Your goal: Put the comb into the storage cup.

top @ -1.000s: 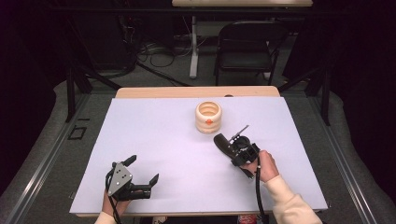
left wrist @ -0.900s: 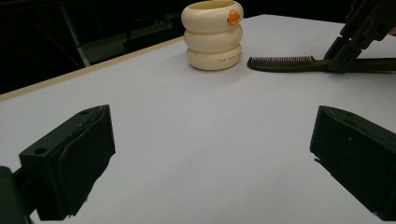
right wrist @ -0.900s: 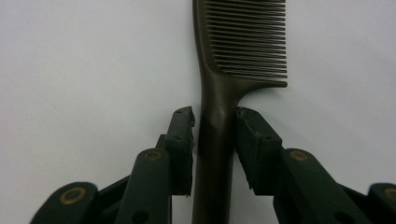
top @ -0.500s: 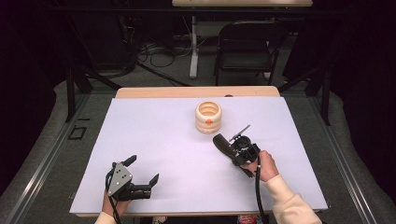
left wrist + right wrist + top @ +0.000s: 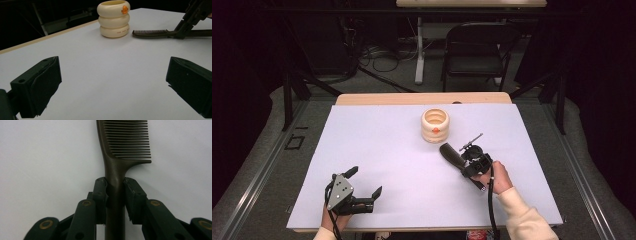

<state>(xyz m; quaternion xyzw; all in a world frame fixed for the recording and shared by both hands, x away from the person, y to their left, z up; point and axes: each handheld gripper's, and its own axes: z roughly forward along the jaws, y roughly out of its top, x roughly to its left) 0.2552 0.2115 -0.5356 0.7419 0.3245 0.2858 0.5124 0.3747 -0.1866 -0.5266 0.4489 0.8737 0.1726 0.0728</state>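
two tools, one comb: the grasp is made, the lift comes next

one dark comb (image 5: 117,165) lies flat on the white surface (image 5: 377,150), just in front of the cream ringed holder (image 5: 435,125) and a little apart from it. the right tool (image 5: 114,192) has just been closing its jaws, and the comb's handle now sits pinched between them, teeth pointing away. the left tool (image 5: 362,187) rests near the front edge with jaws spread wide and nothing between them. the step in hand looks like the pickup. the next move probably calls for lifting the comb clear, tipping it upright and lowering it into the holder's open top without knocking it over.
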